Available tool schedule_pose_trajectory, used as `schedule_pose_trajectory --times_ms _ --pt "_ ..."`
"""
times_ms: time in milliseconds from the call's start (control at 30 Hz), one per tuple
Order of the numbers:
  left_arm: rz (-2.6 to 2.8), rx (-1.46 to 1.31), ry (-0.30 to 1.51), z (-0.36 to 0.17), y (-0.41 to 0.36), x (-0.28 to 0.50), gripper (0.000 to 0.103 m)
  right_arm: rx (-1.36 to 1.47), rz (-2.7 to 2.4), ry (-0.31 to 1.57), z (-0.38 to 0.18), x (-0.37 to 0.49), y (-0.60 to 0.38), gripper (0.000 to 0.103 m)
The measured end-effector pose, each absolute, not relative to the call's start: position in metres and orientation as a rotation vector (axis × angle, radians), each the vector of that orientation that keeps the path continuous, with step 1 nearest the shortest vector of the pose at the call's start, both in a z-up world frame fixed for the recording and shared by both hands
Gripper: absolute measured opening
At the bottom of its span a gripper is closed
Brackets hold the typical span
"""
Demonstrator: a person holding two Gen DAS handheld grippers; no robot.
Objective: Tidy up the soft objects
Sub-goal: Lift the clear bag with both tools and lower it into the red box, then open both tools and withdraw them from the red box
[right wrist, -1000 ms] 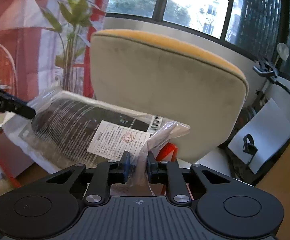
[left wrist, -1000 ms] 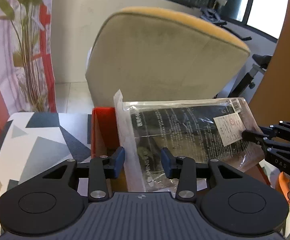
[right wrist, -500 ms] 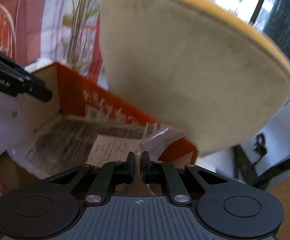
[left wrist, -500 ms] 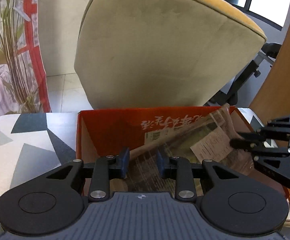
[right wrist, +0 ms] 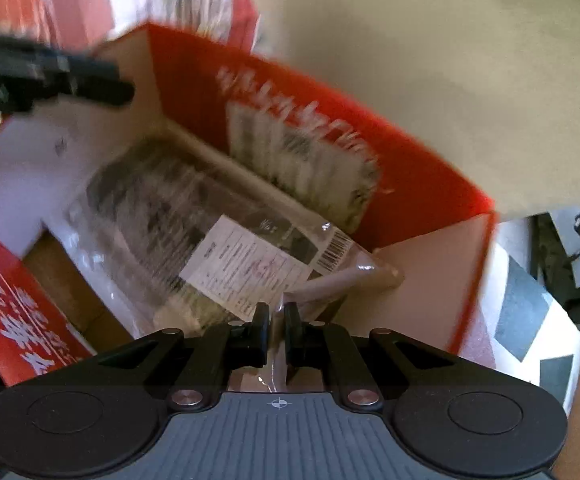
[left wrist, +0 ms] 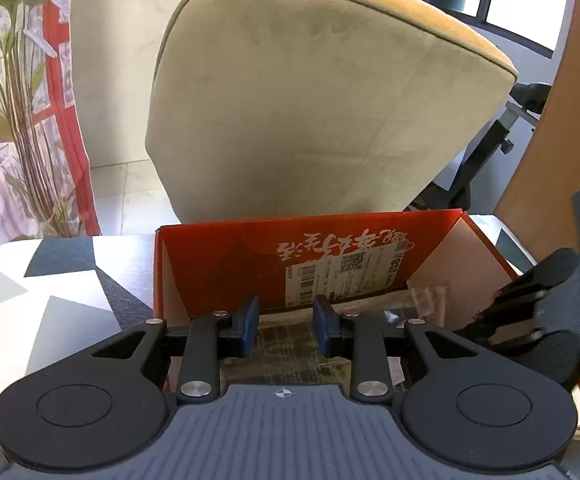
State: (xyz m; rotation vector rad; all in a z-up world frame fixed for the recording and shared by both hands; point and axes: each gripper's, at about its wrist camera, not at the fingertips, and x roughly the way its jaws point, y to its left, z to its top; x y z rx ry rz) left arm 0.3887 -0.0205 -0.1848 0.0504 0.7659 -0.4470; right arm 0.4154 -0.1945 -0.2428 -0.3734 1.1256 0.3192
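Right wrist — right gripper (right wrist: 277, 322) pinches packet (right wrist: 193, 232) inside box (right wrist: 422, 184).

Box (left wrist: 225, 264) red outside, white script printed on the wall; inner flaps pale. Packet (right wrist: 193, 216) clear, dark contents, white label. Tablecloth (left wrist: 49, 280) patterned in white, grey, dark triangles. Chair back (left wrist: 310, 100) beige, edged ochre.

The packet (right wrist: 209, 232) lies in the box (right wrist: 422, 188); the chair (left wrist: 322, 112) stands behind it.

glossy plastic bag (right wrist: 193, 216), matt cardboard box (right wrist: 418, 184)
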Motion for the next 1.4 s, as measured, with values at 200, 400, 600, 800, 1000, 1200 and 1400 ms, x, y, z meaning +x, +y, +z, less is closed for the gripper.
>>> schedule_pose_trajectory --times_ms 200,400,600,800,1000,1200,1400 --pt "-0.450 0.043 0.749 -0.179 -0.012 0.383 0.031 -0.443 0.287 1.227 -0.271 0.431 -0.179 0.006" --pt "-0.427 0.042 0.730 -0.174 -0.001 0.376 0.035 -0.421 0.221 1.177 -0.262 0.424 -0.188 0.029" --pt "-0.409 0.035 0.702 -0.164 0.014 0.358 0.041 -0.306 0.192 0.994 -0.217 0.391 -0.207 0.053" --pt "-0.408 0.038 0.664 -0.157 0.030 0.321 0.057 -0.131 0.212 0.793 -0.178 0.342 -0.229 0.075" --pt "-0.416 0.021 0.663 -0.167 0.043 0.283 0.063 0.010 0.159 0.622 -0.163 0.282 -0.246 0.090" --pt "-0.408 0.010 0.685 -0.185 0.047 0.249 0.063 0.076 0.104 0.508 -0.168 0.227 -0.257 0.099" --pt "-0.400 -0.015 0.678 -0.194 0.044 0.222 0.063 0.118 0.055 0.438 -0.185 0.184 -0.256 0.099"
